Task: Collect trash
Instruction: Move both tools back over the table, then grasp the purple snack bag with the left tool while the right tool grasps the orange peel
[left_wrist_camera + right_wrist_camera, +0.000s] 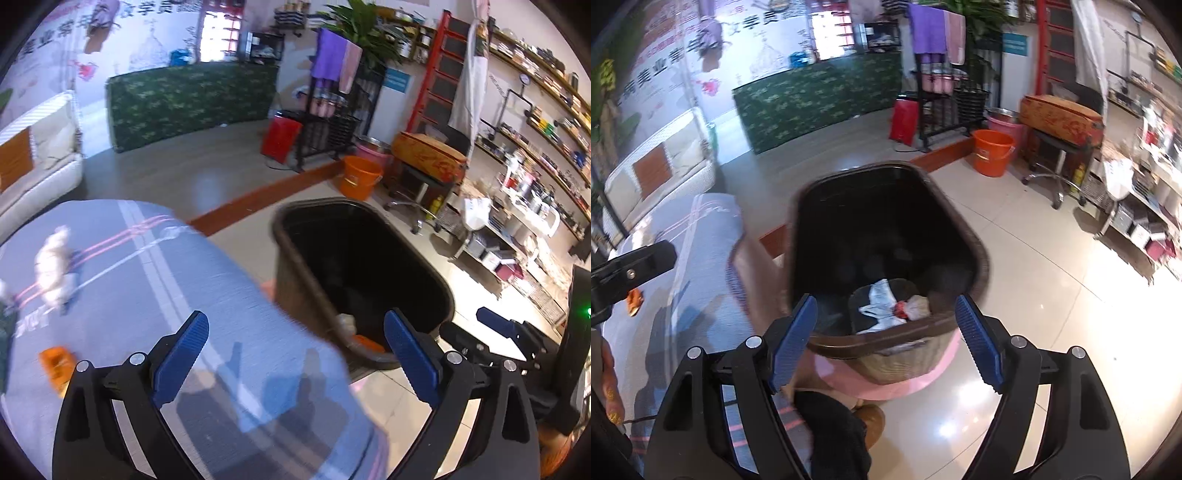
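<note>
A dark brown waste bin [295, 291] stands beside a surface covered with blue-grey striped cloth [155, 273]. My left gripper [295, 350] is open and empty over the cloth's edge, just left of the bin. On the cloth lie a white crumpled wad [53, 266] and an orange wrapper [55, 365]. My right gripper [886, 343] hangs open and empty above the bin's [908, 360] near rim. Inside the bin lie white scraps [882, 306] and a beige wad with red [912, 308]. The orange wrapper [633, 297] also shows at the left of the right wrist view.
The bin sits on a pink round base [923, 380]. A brown shoe [871, 417] is below my right gripper. An orange bucket [358, 177], a wheeled stool [417, 192] and cluttered shelves [517, 229] fill the right; a white sofa [40, 166] stands at the left.
</note>
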The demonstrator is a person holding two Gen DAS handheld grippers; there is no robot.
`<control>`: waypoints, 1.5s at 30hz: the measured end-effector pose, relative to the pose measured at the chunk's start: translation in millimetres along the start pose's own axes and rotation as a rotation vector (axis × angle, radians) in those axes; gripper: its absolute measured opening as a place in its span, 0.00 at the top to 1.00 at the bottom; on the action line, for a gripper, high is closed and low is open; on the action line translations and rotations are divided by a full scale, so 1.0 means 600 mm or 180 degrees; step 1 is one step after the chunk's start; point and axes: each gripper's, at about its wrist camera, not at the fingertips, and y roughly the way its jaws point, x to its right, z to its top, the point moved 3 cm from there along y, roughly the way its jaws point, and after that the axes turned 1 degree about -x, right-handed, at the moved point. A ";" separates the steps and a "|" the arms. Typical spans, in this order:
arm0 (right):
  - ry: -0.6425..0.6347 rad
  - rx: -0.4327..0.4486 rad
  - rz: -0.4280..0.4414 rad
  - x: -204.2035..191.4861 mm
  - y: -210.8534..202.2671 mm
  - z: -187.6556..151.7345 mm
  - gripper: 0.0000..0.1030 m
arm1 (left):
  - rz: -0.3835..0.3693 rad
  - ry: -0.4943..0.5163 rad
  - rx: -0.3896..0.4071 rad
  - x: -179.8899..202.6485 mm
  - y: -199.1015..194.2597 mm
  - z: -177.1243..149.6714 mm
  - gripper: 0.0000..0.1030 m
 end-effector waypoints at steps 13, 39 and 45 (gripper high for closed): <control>-0.0569 -0.0121 0.0714 -0.177 -0.025 -0.008 0.23 | 0.0942 -0.0465 0.0354 -0.194 -0.152 -0.067 0.06; -0.1291 -0.0593 0.1557 -0.432 -0.039 -0.052 0.23 | 0.2440 -0.0261 0.0049 -0.452 -0.240 -0.169 0.53; -0.1337 -0.0795 0.1645 -0.470 -0.008 -0.058 0.23 | 0.2445 -0.0412 0.0199 -0.469 -0.267 -0.168 0.87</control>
